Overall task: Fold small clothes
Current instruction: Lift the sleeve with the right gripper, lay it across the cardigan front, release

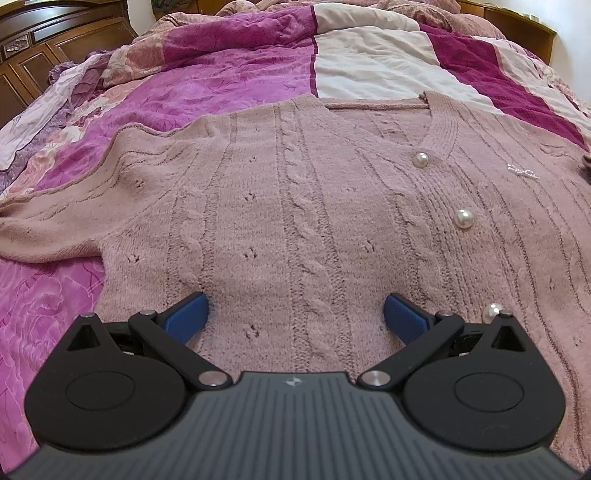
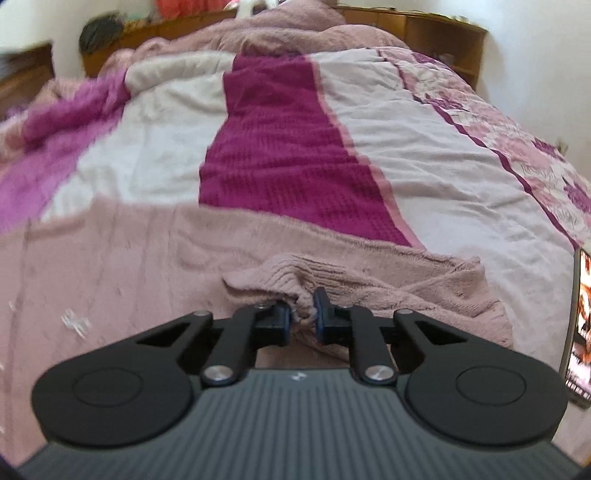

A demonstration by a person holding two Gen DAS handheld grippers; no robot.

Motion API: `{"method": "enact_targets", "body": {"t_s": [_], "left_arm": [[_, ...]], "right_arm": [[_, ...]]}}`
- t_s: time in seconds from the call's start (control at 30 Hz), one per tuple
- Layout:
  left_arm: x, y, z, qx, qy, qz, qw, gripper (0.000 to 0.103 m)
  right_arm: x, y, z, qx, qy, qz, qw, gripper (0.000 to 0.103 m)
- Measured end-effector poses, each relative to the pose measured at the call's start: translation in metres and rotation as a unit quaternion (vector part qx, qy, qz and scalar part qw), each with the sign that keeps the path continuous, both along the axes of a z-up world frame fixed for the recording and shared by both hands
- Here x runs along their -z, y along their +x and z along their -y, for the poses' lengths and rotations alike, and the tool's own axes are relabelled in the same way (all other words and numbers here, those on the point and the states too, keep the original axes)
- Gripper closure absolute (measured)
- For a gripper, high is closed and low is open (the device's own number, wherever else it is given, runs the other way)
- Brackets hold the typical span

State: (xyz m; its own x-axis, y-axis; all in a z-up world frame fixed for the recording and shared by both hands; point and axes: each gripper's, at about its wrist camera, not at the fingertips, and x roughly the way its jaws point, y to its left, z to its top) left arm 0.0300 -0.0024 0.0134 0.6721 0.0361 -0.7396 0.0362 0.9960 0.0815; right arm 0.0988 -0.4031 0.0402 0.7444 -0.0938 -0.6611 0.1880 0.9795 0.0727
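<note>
Cardigan (image 1: 295, 206) of dusty pink cable knit lay spread flat on the bed, front side up, over a quilt (image 1: 229, 74) patched in magenta, cream and floral pink. Its V-neck pointed toward the headboard (image 2: 424, 26), and 3 pearl buttons ran down the front band: the top one (image 1: 421, 160) by the neckline, the second (image 1: 465, 218) lower, the third partly hidden behind the left gripper's linkage. One sleeve (image 1: 48, 236) stretched out to the left across the quilt. A small silvery emblem (image 1: 522, 171) sat on the chest near the right edge of the left wrist view.

The left gripper (image 1: 295, 314) hovered low over the body of the cardigan with its blue fingers (image 1: 188, 314) spread wide, nothing between them.

The right gripper (image 2: 301, 319) was closed on a bunched fold of the other sleeve's ribbed cuff (image 2: 295, 280), the knit pinched between the 2 pads. That view was blurred. A lit screen (image 2: 581, 325) showed at its right edge.
</note>
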Motion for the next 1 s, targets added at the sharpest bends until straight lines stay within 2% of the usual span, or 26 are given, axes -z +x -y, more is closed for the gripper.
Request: {"method": "enact_targets", "body": {"t_s": [0.17, 0.43, 0.7, 0.87, 1.0], "left_arm": [[-0.008, -0.006, -0.006, 0.001, -0.012, -0.001, 0.9999, 0.0], [-0.036, -0.025, -0.019, -0.007, -0.009, 0.036, 0.9993, 0.0], [-0.057, -0.04, -0.05, -0.037, -0.008, 0.049, 0.9981, 0.0], [-0.062, -0.048, -0.071, -0.065, -0.017, 0.053, 0.9963, 0.0], [-0.066, -0.054, -0.086, -0.079, -0.019, 0.056, 0.9951, 0.0]], "right_arm": [[-0.029, -0.01, 0.001, 0.002, 0.053, 0.037, 0.998, 0.088], [-0.071, -0.007, -0.019, -0.022, 0.121, 0.075, 0.99, 0.088], [-0.112, -0.004, -0.054, -0.048, 0.182, 0.127, 0.974, 0.088], [-0.138, -0.001, -0.083, -0.072, 0.223, 0.16, 0.959, 0.088], [-0.146, 0.0, -0.114, -0.103, 0.237, 0.179, 0.949, 0.088]]}}
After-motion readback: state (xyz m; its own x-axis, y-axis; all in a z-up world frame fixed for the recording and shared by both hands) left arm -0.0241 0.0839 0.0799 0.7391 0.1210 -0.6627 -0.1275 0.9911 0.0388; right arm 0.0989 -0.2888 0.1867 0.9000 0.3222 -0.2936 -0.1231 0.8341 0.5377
